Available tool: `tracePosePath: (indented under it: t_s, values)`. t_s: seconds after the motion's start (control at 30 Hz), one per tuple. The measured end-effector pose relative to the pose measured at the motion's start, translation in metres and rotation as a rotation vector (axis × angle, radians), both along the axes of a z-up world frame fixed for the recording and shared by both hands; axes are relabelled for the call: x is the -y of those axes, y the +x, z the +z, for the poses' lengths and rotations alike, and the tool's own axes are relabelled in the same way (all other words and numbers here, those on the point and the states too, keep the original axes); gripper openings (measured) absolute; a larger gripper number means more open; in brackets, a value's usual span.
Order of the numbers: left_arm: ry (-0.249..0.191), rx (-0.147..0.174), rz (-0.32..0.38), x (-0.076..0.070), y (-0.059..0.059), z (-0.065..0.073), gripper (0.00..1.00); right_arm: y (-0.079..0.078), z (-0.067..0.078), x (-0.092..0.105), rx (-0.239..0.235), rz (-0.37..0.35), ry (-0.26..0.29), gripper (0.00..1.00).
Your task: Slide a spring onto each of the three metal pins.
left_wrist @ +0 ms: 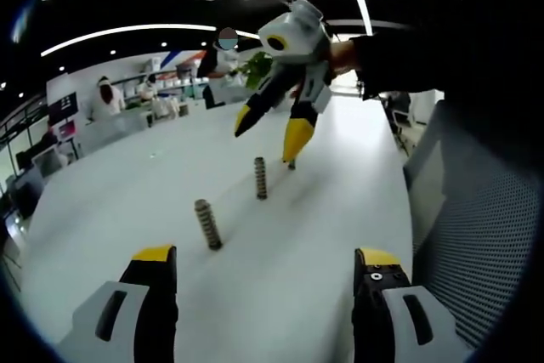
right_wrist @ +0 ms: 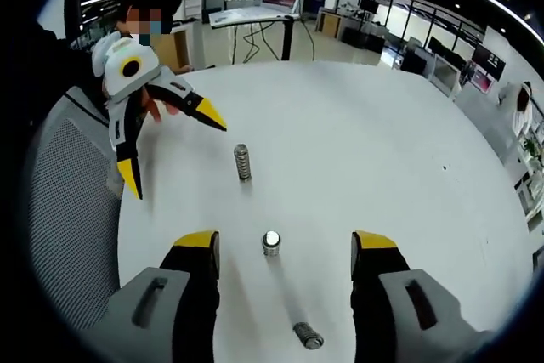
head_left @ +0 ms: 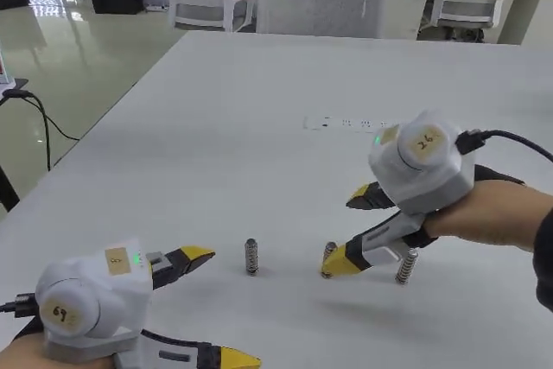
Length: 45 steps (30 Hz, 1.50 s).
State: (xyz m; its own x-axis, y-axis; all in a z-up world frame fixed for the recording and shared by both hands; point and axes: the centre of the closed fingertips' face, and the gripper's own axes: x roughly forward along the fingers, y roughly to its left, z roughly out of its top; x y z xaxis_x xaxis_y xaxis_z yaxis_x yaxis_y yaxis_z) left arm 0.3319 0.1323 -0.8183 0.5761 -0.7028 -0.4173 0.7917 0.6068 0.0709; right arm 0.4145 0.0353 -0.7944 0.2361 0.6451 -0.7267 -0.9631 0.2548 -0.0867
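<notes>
While the head view sets three upright springs in a row on the white bench (head_left: pixel 216 127), each gripper view shows them strung out ahead of its own jaws. From the left gripper (head_left: pixel 229 307), spread wide and holding nothing, the first spring (head_left: pixel 251 257) stands closest ahead, the middle spring (head_left: pixel 328 260) beyond it, and the third spring (head_left: pixel 406 265) farthest. In the left gripper view that third one is mostly hidden behind a yellow jaw tip of the right gripper (head_left: pixel 352 231). The right gripper, held by a hand (head_left: pixel 492 213), is also spread and empty. Its own view shows what the head view does not: the middle spring stands between its jaws, clear of both, with a bright round top, and the third spring sits closer in, low between the jaws. In the head view the lower jaw tip lies just beside the middle spring; whether it touches cannot be told. Beyond both grippers a pale strip (head_left: pixel 346 123) lies flat on the bench, well apart from the springs, and chairs (head_left: pixel 320 8) stand at the far edge. A mesh chair back (left_wrist: pixel 476 210) rises at the right of the left gripper view.
</notes>
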Motion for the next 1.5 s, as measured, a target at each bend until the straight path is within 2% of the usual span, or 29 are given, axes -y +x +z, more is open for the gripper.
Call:
tracePosePath:
  t_s: [0.23, 0.63, 1.0, 1.5]
  values:
    - [-0.006, 0.003, 0.01, -0.001, 0.002, 0.002, 0.82, 0.001, 0.009, 0.016, 0.032, -0.064, 0.069, 0.68]
    - [-0.011, 0.005, 0.017, -0.002, 0.004, 0.003, 0.82, -0.002, 0.012, 0.051, 0.064, -0.17, 0.153, 0.79]
    - [-0.02, 0.004, 0.021, -0.001, 0.005, 0.004, 0.83, -0.014, 0.004, 0.071, 0.066, -0.223, 0.192, 0.83]
    - [-0.044, -0.002, 0.032, 0.0, 0.003, 0.004, 0.84, -0.041, -0.013, 0.08, 0.053, -0.244, 0.24, 0.85]
